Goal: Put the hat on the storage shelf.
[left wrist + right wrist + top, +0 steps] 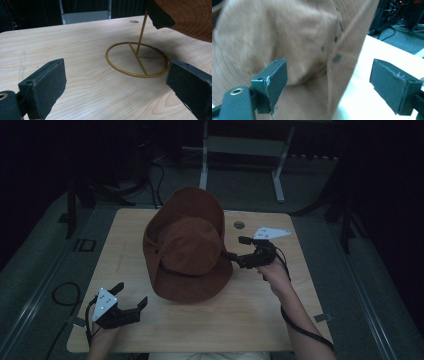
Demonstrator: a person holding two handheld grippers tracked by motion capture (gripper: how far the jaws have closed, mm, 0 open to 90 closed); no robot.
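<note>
Jaws spread on both, right gripper [234, 251] level beside hat [186, 247]

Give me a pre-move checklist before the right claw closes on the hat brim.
1. Right claw open: ok, jaws wide apart.
2. Hat brim between its jaws: ok, brim edge runs through the gap in the right gripper view.
3. Hat seated on the gold wire stand: cannot tell, the rod top is hidden under the brim.
4. Stand base flat on the table: ok, the ring lies on the wood.
5. Left claw clear of the hat: ok, open, near the front left corner, holding nothing.
</note>
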